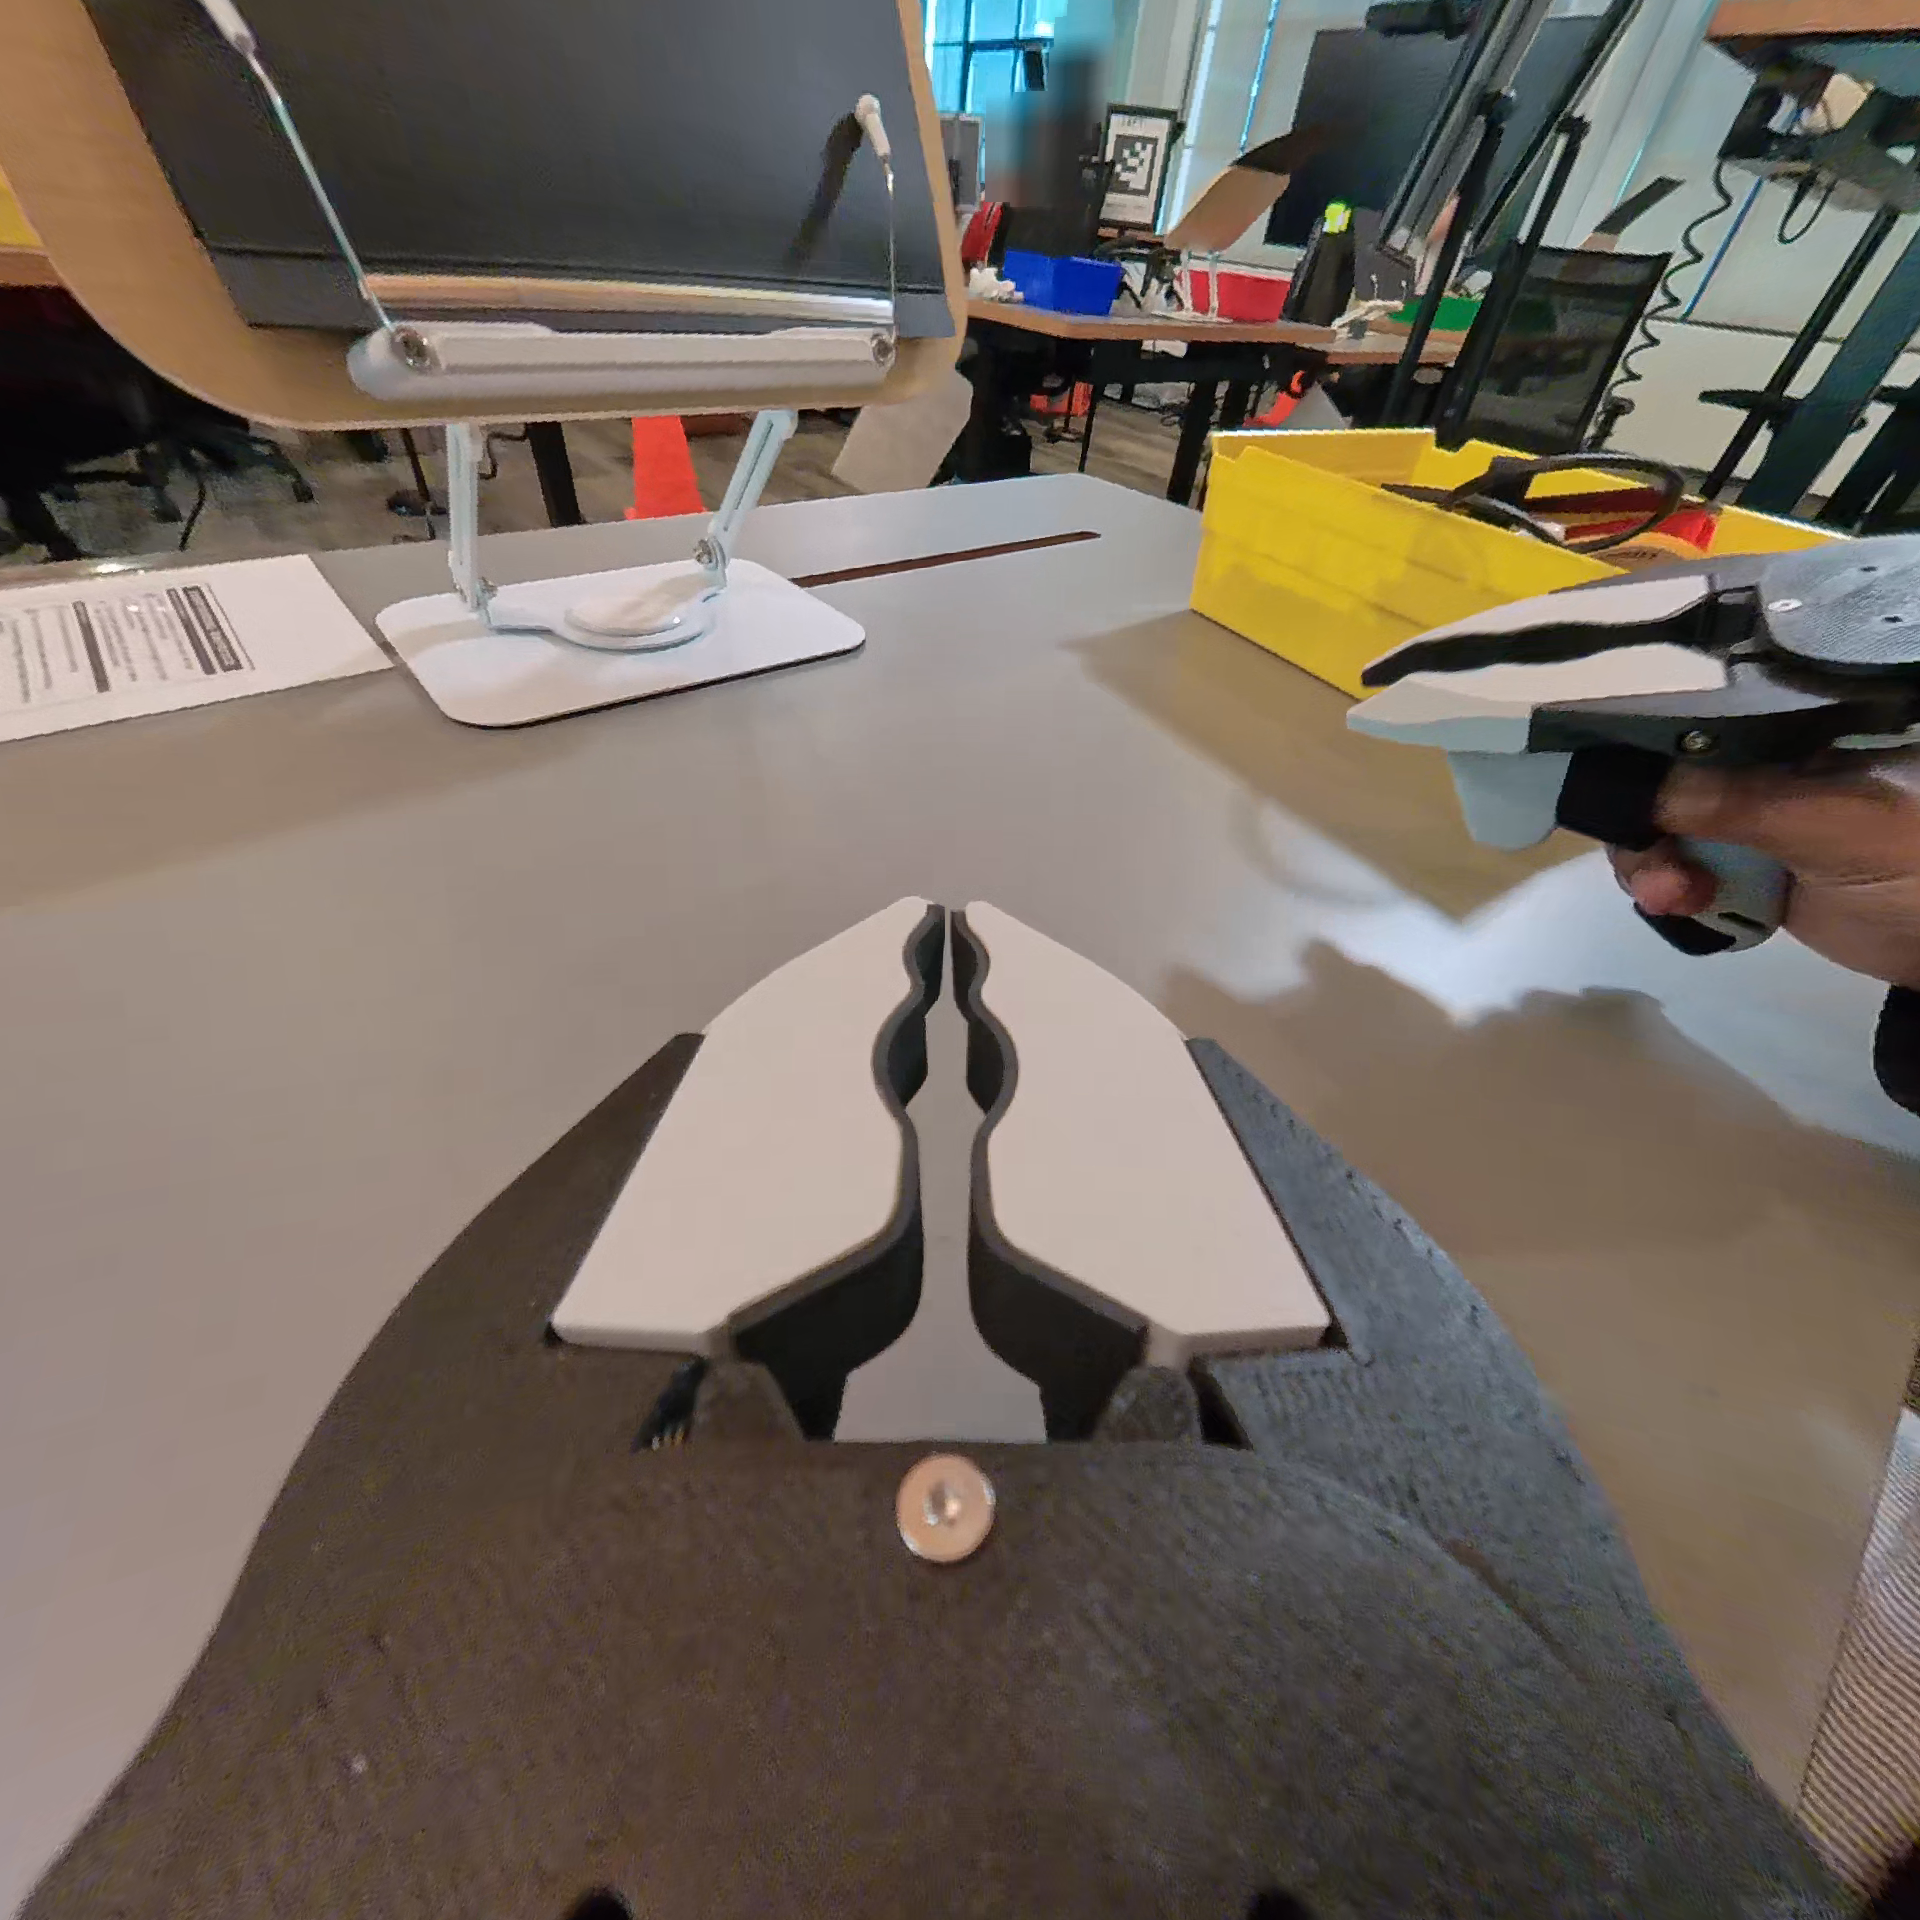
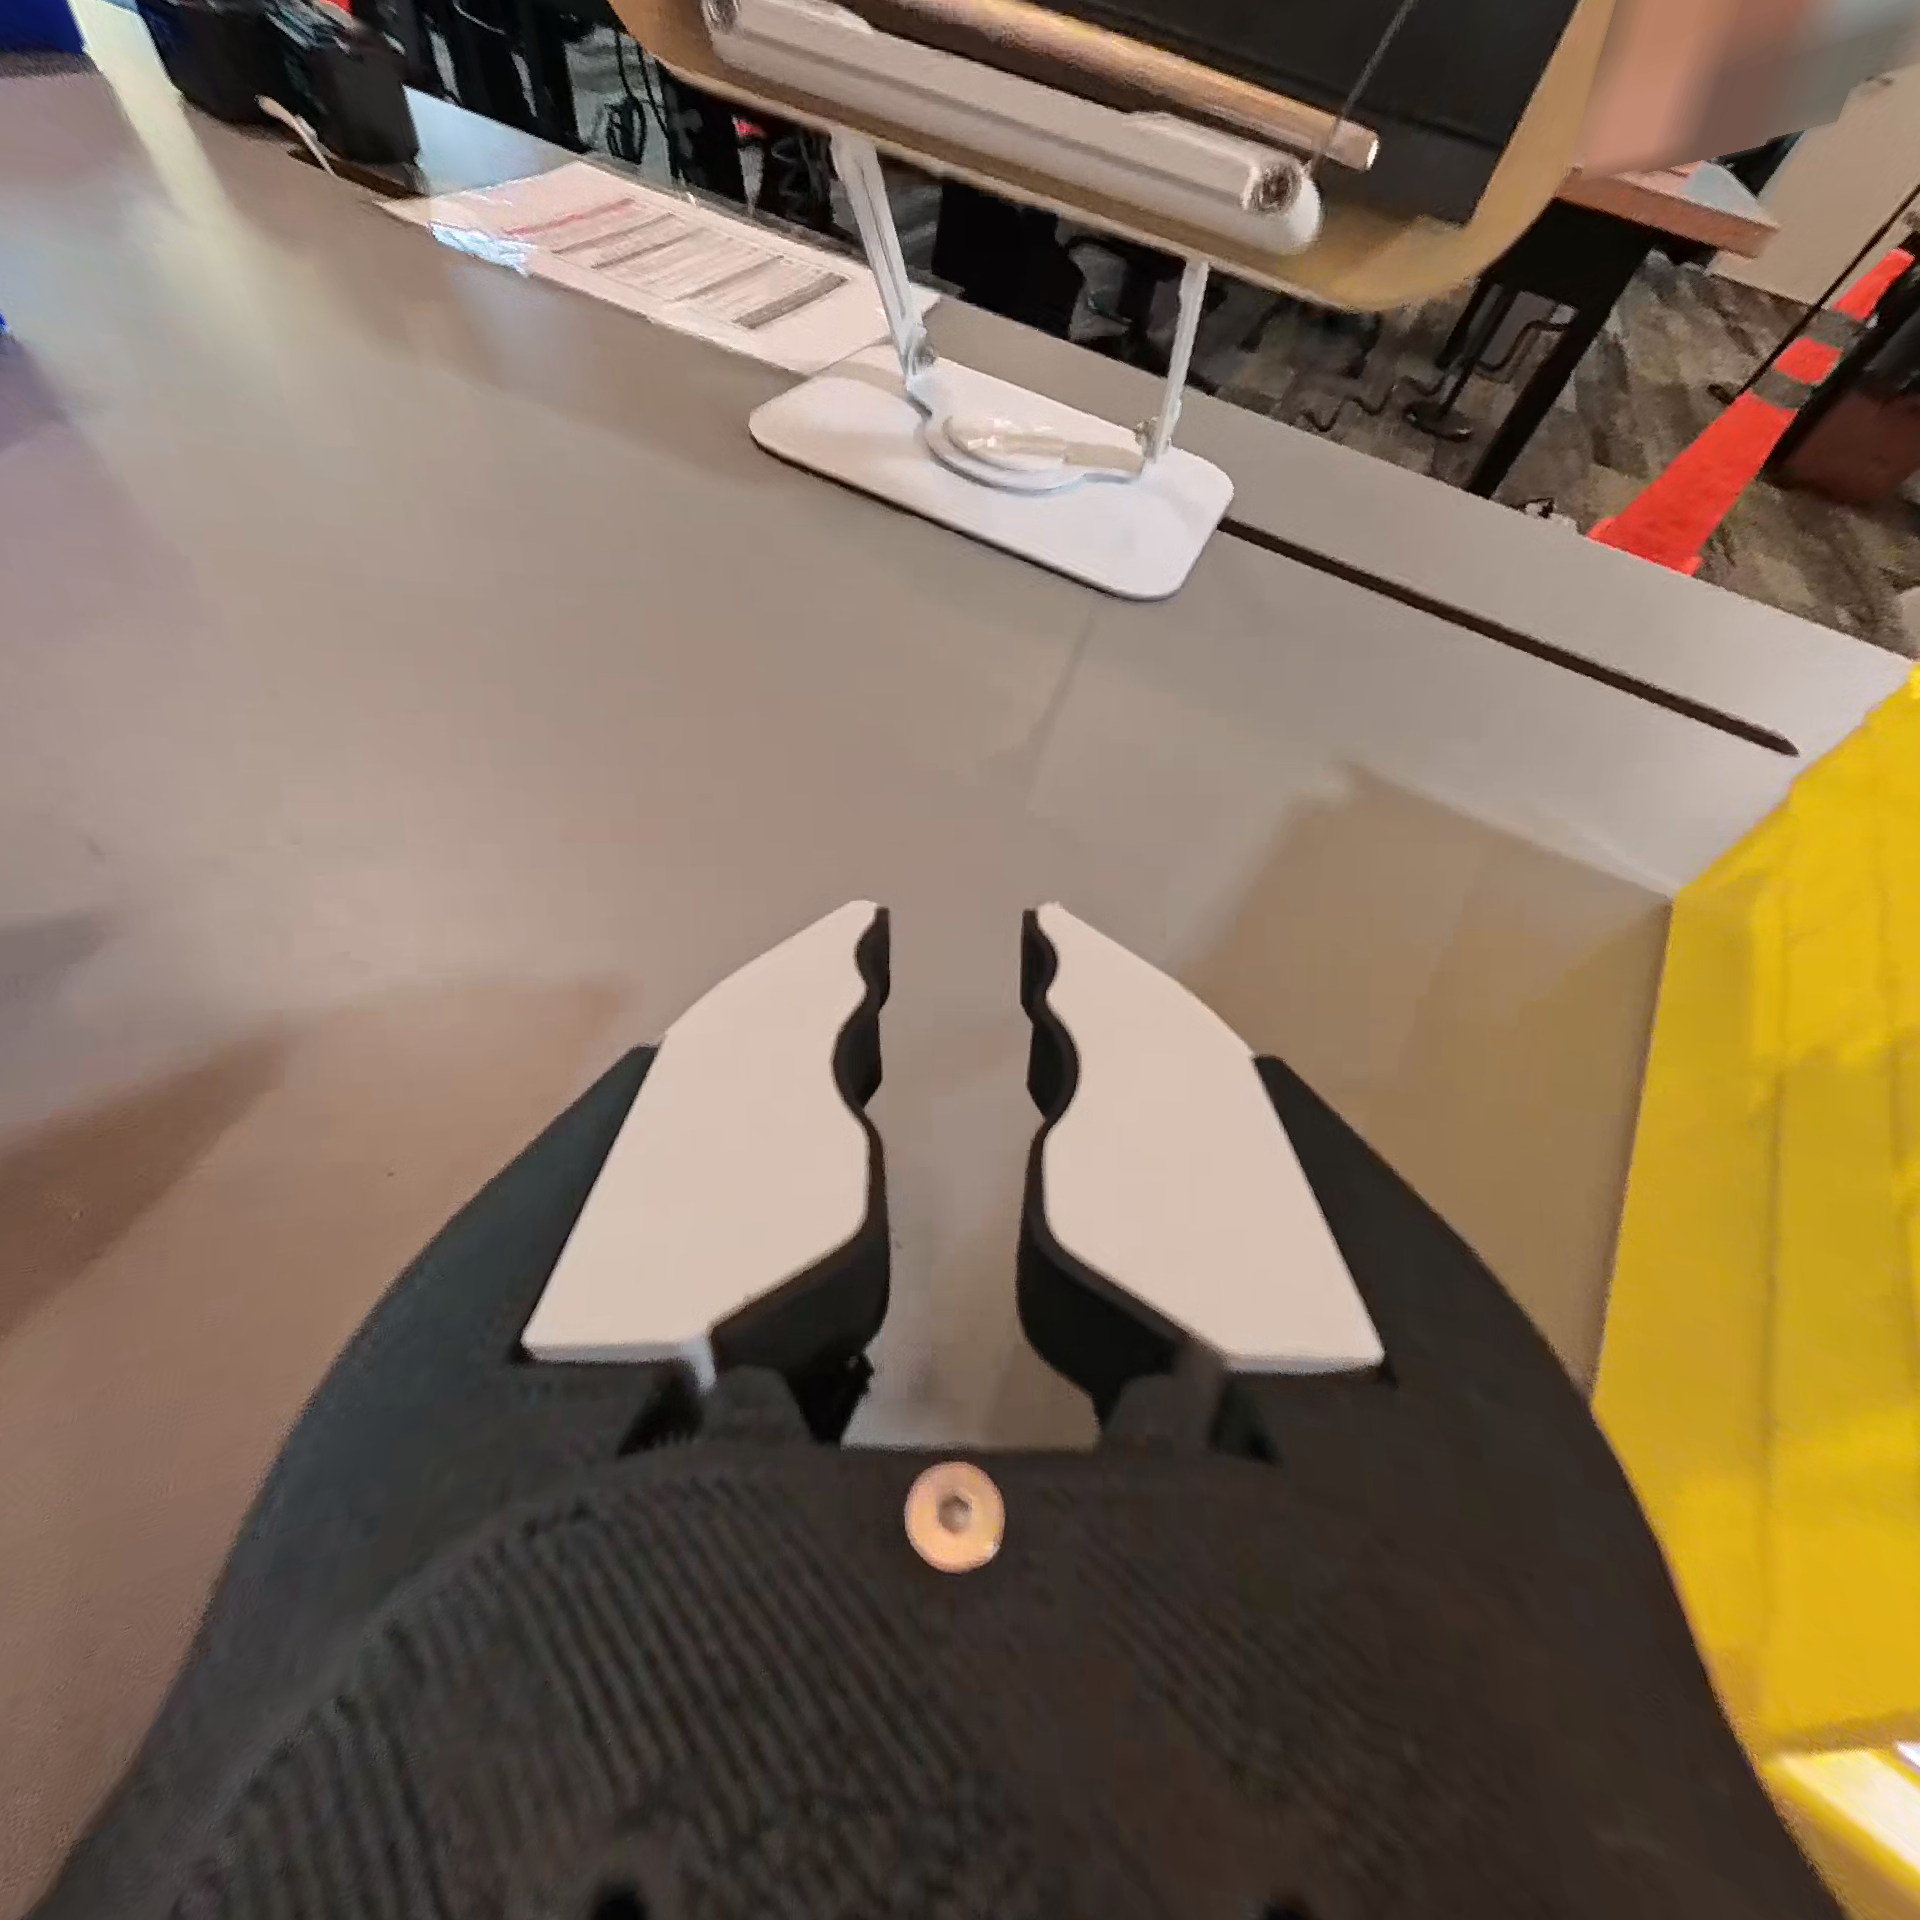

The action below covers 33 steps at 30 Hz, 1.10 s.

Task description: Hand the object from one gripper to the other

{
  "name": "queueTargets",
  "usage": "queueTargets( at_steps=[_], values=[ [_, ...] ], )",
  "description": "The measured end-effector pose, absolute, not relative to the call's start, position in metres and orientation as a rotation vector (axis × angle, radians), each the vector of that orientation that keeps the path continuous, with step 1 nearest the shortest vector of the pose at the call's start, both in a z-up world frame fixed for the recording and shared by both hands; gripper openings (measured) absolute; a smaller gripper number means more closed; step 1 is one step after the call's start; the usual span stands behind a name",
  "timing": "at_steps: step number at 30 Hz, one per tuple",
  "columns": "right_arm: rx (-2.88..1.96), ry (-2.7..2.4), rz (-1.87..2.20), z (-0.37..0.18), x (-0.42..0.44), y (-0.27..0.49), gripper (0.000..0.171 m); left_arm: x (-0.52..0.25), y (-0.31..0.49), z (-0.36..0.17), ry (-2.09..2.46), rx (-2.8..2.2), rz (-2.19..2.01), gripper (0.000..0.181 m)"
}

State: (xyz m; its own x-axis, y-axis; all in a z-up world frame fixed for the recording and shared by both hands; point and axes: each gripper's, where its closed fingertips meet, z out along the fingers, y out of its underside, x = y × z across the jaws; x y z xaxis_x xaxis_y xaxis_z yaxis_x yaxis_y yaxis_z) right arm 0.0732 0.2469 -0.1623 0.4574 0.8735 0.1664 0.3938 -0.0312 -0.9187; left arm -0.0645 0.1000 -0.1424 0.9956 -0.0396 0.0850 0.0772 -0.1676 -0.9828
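My left gripper (image 1: 948, 909) hovers over the grey table (image 1: 520, 935), its white fingers closed tip to tip with nothing between them. My right gripper (image 2: 956, 920) is open by a narrow gap and empty, low over the table beside the yellow bin (image 2: 1787, 1143). It also shows in the left wrist view (image 1: 1377, 691) at the right, held by a hand and pointing left. Neither gripper holds an object. The yellow bin (image 1: 1351, 551) contains black-handled tools (image 1: 1558, 488) and red and orange items, only partly visible.
A white stand (image 1: 623, 634) at the table's far side carries a tilted tan board with a black panel (image 1: 520, 135); it also shows in the right wrist view (image 2: 997, 478). A printed sheet (image 1: 156, 644) lies left of it. A dark slot (image 1: 945, 556) runs along the tabletop. There is about 20 cm between the tips of the two grippers.
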Motion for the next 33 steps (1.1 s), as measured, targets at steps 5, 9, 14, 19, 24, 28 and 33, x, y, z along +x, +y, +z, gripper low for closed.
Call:
queueTargets(
  at_steps=[5, 9, 14, 19, 24, 28, 33],
  values=[
    [-1.461, -0.947, 0.568, -0.102, 0.083, 0.271, 0.014, -0.088, 0.109, -0.148, 0.000, -1.768, 0.052, 0.001],
    [-1.367, -0.778, 0.393, -0.053, 0.141, 0.331, 0.018, -0.102, 0.116, -0.121, 0.043, -1.652, 0.118, 0.001],
    [-1.311, -0.505, 0.270, -0.031, 0.232, 0.376, 0.012, -0.132, 0.123, -0.128, 0.004, -1.676, 0.197, 0.000],
    [-1.313, -0.356, 0.056, -0.033, 0.317, 0.389, 0.016, -0.147, 0.119, -0.127, -0.066, -1.667, 0.191, 0.000],
    [-1.373, -0.144, 0.098, -0.055, 0.389, 0.412, 0.035, -0.146, 0.122, -0.127, -0.080, -1.663, 0.159, 0.000],
    [-1.450, -0.067, 0.177, -0.072, 0.406, 0.422, 0.050, -0.144, 0.131, -0.131, -0.055, -1.677, 0.144, 0.000],
    [-1.585, -0.114, 0.176, -0.099, 0.407, 0.430, 0.050, -0.138, 0.137, -0.131, -0.045, -1.678, 0.104, 0.000]
  ],
)
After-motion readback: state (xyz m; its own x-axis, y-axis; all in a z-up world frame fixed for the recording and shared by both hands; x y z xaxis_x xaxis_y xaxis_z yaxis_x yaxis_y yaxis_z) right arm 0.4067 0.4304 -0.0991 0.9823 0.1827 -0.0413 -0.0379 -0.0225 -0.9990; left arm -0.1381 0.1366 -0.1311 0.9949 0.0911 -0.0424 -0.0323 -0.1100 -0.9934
